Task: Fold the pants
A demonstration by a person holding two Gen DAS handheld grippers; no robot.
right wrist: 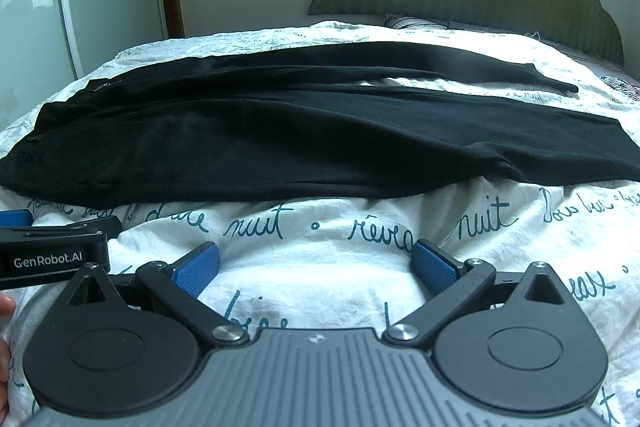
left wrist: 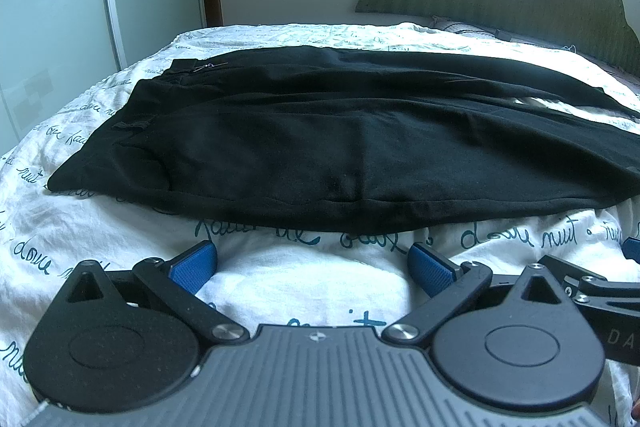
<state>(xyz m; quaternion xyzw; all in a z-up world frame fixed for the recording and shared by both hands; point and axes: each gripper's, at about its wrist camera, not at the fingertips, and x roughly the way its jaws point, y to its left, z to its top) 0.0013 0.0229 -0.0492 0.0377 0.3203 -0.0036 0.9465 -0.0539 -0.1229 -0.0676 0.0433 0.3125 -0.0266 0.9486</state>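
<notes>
Lying beyond both open grippers (left wrist: 314,267) (right wrist: 316,267), black pants (left wrist: 340,135)

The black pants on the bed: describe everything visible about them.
The black pants look like soft, matte knit fabric. They lie flat and unfolded across the white script-printed bedspread, waist to the left, with a small metal zipper pull near it, legs running right with a sliver of bedspread showing between them. Mild creases cross them. Only the bedspread touches them; both open grippers sit short of the near edge.

From my left wrist view, the pants (left wrist: 344,131) run off the right edge, hiding the leg ends. My right view cuts their waist at the left edge. The bedding script (right wrist: 256,223) is partly covered by them.
</notes>
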